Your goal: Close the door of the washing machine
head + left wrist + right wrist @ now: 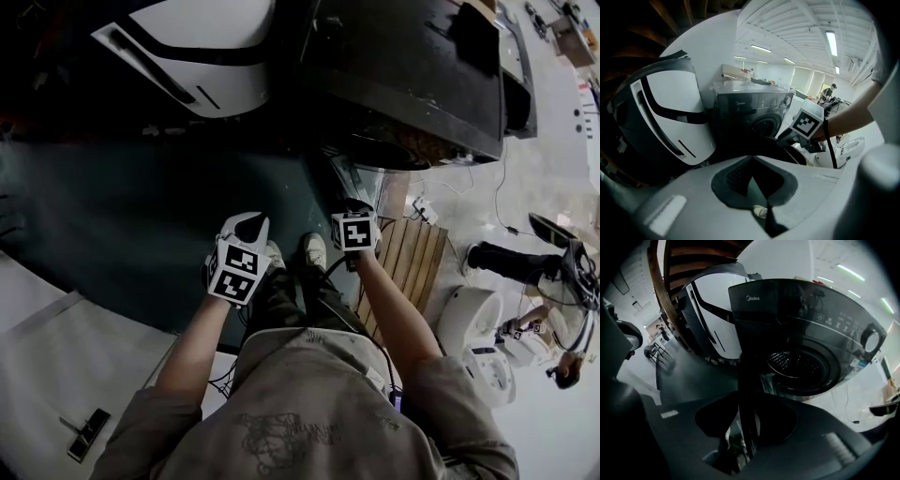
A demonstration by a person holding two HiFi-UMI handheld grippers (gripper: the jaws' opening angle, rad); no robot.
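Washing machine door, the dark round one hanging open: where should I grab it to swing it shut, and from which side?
Grip the dark round door by its free outer rim, coming from the front. It stands edge-on to the right gripper, so that thin rim fits between the jaws, which sit on it.

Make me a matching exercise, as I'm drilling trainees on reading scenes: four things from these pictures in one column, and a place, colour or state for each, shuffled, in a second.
Column A
1. washing machine door
2. left gripper
3. white appliance
4. wooden slats

Column B
a. crossed by a curved black stripe
b. its edge stands between the jaws of the right gripper
c. shut, with nothing in it
d. lying on the floor, light wood

Pairs: 1-b, 2-c, 3-a, 4-d
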